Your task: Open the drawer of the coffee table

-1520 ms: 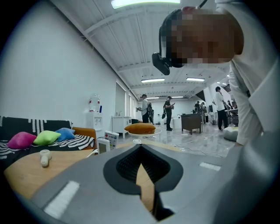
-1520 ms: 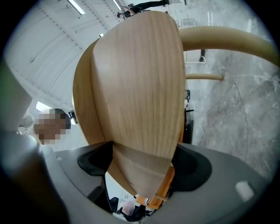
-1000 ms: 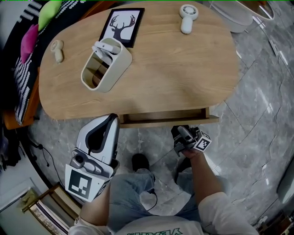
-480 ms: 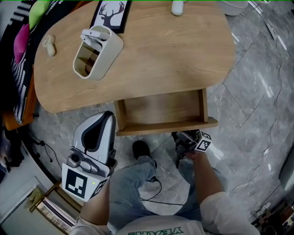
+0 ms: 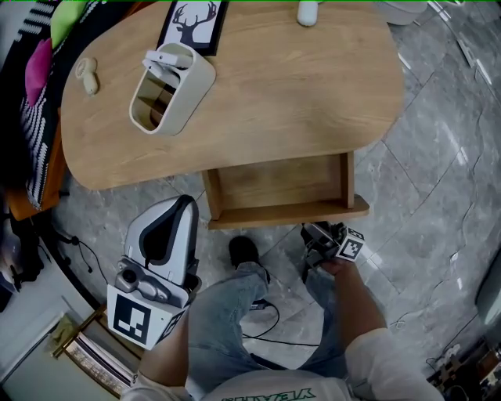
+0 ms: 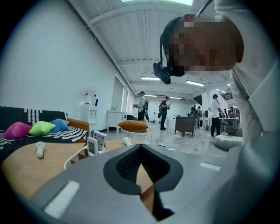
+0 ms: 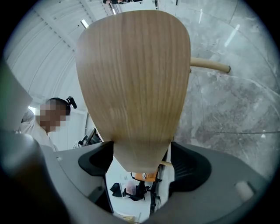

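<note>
Drawer (image 5: pixel 286 213) stands pulled well out from under the near edge of the oval wooden worktop (image 5: pixel 313 94), toward the person's knees, and its wooden bottom lies bare. Its front board is the part nearest the person.

The right gripper (image 5: pixel 315 236) is at the right end of that front board, touching it from the near side, low above the grey stone floor (image 5: pixel 427 180). In the right gripper view its fingers (image 7: pixel 189 165) stand wide apart and the board fills the whole gap, one pad against each side of the wood: clamped on the drawer.

The left gripper (image 5: pixel 182 210) hangs off to the left of the drawer, clear of it, just outside the worktop's near edge. In the left gripper view its fingers (image 6: pixel 124 168) are drawn together, with only a narrow slit between them and nothing in it. Past them that view looks level across the worktop.

On the worktop's left half a beige caddy (image 5: pixel 190 98) sits tilted, with a white remote (image 5: pixel 168 60) at its far end. A framed deer picture (image 5: pixel 192 19) lies just beyond the caddy. A small white knob-shaped thing (image 5: pixel 86 74) lies near the left rim, and another white thing (image 5: pixel 307 11) is cut off by the top edge.

A pink cushion (image 5: pixel 37 69) and a green cushion (image 5: pixel 66 17) sit beyond the left rim. A black shoe (image 5: pixel 244 252) rests on the floor below the drawer, between the two grippers.
</note>
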`<action>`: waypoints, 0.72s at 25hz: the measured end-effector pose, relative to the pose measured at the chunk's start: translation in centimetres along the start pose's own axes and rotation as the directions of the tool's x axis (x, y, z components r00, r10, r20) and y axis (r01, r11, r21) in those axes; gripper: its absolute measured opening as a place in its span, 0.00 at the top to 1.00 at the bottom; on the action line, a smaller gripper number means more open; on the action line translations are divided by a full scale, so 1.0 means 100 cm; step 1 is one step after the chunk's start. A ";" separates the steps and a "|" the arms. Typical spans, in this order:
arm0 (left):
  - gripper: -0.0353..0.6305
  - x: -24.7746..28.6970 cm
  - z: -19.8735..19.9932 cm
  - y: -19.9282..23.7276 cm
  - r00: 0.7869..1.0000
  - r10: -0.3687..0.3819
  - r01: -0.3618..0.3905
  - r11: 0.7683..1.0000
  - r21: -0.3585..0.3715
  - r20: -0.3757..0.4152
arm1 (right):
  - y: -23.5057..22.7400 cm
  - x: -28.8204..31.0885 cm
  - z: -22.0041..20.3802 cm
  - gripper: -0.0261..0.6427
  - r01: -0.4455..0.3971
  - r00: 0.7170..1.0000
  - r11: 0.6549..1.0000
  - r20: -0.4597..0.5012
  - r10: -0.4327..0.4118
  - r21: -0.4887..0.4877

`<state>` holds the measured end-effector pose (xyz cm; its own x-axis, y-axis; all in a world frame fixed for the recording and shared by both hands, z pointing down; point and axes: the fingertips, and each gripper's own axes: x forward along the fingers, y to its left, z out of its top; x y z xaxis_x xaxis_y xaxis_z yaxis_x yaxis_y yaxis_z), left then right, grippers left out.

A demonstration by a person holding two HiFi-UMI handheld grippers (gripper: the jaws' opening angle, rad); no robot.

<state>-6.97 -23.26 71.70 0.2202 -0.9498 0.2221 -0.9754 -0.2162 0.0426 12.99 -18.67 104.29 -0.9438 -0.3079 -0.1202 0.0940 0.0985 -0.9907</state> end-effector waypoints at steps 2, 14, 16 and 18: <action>0.95 0.000 0.002 0.003 1.000 0.011 -0.011 1.000 0.001 0.002 | -0.001 -0.001 0.000 0.36 0.023 1.000 1.000 -0.007 -0.023 -0.004; 0.95 -0.033 0.090 0.011 0.998 0.054 -0.053 0.996 -0.071 0.013 | 0.160 -0.035 -0.049 0.36 0.018 0.874 0.985 -0.476 -0.098 -0.169; 0.95 -0.041 0.133 0.016 0.997 0.065 -0.061 0.994 -0.093 0.039 | 0.235 -0.013 -0.020 0.36 -0.050 0.868 0.947 -0.482 -0.116 -0.318; 0.95 -0.052 0.180 0.017 0.996 0.066 -0.061 0.994 -0.091 0.052 | 0.319 0.019 0.019 0.37 -0.083 0.886 0.860 -0.432 -0.167 -0.504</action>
<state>-9.60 -22.72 53.08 0.1555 -0.9725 0.1733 -0.9837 -0.1365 0.1170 14.78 -17.89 72.34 -0.9890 0.1197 0.0870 -0.0002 0.5868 -0.8098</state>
